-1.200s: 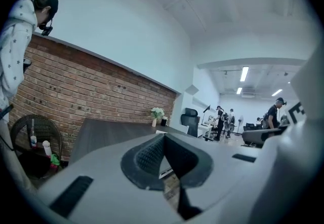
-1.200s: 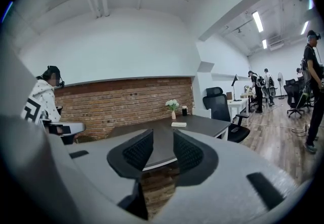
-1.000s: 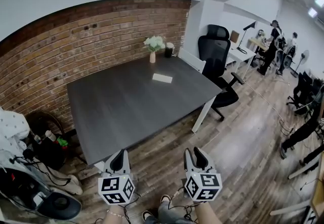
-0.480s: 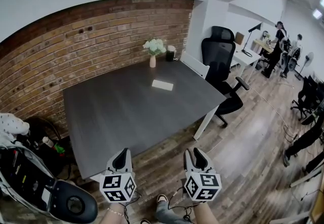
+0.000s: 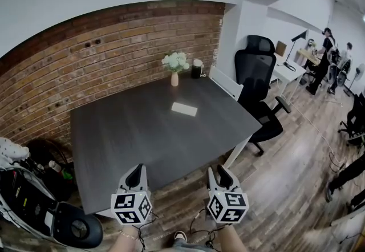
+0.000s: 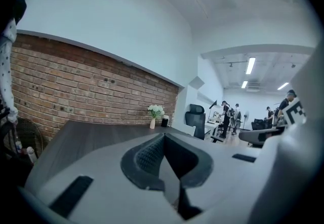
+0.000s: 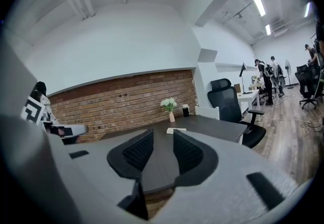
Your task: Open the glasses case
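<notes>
Glasses case (image 5: 184, 109) lies flat on the far half of the bench (image 5: 114, 137), well ahead of both tongs. Its long axis runs crosswise. It sits nearer the open, empty right tongs (image 5: 219, 173). The left tongs (image 5: 136, 172) are closed on nothing.

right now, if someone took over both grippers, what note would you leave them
Left gripper: jaws together, empty.
Right gripper: jaws apart, empty.
Both hang over the floor, short of the near edge of the table.
Glasses case: flat on the far half of the table, in front of the flower vase; looks closed, nothing touching it.
Done: nothing yet.
Left: reach the case, steady it with one gripper, lift the lid with the other.
</notes>
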